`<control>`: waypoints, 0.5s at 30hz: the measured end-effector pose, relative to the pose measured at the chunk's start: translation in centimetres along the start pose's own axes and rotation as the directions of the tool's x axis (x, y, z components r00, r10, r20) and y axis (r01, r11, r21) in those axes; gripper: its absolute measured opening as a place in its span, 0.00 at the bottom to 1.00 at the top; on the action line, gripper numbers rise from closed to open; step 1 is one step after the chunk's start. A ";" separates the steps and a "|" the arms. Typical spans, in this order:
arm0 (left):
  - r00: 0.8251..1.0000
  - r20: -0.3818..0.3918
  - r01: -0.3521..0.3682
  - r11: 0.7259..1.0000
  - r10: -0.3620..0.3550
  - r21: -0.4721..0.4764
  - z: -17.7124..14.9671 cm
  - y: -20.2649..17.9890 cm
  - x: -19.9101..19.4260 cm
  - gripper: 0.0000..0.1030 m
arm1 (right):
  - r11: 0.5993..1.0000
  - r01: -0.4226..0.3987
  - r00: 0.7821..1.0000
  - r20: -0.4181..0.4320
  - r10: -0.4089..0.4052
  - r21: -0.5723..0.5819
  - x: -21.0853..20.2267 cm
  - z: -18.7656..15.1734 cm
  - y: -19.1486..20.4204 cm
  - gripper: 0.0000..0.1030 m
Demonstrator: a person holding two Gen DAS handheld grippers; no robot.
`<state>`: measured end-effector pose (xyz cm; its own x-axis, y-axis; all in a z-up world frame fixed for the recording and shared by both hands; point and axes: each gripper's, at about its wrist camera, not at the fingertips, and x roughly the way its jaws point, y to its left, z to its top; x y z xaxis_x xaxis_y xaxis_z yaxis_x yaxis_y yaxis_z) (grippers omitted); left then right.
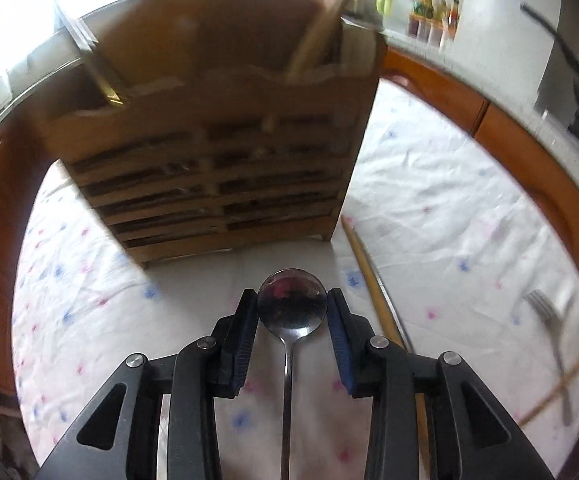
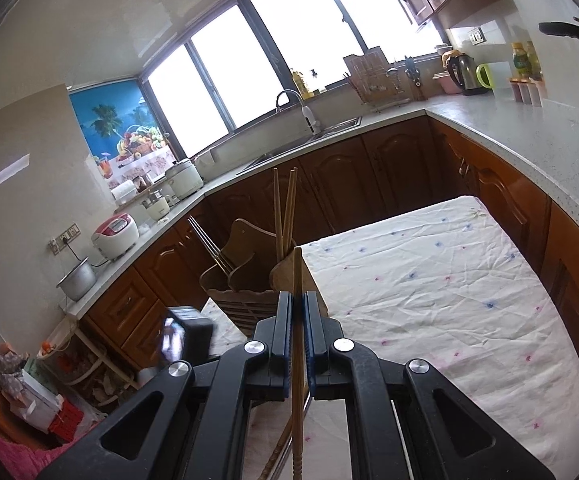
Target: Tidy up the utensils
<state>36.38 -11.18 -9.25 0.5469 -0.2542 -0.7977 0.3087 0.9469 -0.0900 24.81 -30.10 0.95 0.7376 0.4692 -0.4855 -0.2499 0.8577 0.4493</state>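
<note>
Left gripper [image 1: 292, 300] jaws parted, angled steeply down; right gripper [image 2: 297, 300] jaws clamped

Spoon [image 1: 291, 307] handle cut off at bottom edge; wooden holder [image 1: 225, 152] blurred, top cropped.

No legible text anywhere. Bottle [image 2: 522, 60] on far worktop [image 2: 529, 128] carries green label, lettering too small to read. Rice cooker [image 2: 115, 236] panel blurred. Wall poster [image 2: 117, 136] shows picture only.
</note>
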 end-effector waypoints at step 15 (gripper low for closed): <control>0.972 0.224 0.102 0.987 -0.071 -0.126 -4.4 3.7 -12.2 0.32 | 0.999 -0.029 0.999 0.011 0.030 -0.040 0.0 0.1 3.0 0.05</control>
<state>27.37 -3.69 -2.47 0.6842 -0.3588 -0.6350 0.2620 0.9334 -0.2451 24.12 -27.58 2.36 0.7369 0.4920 -0.4635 -0.2961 0.8514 0.4330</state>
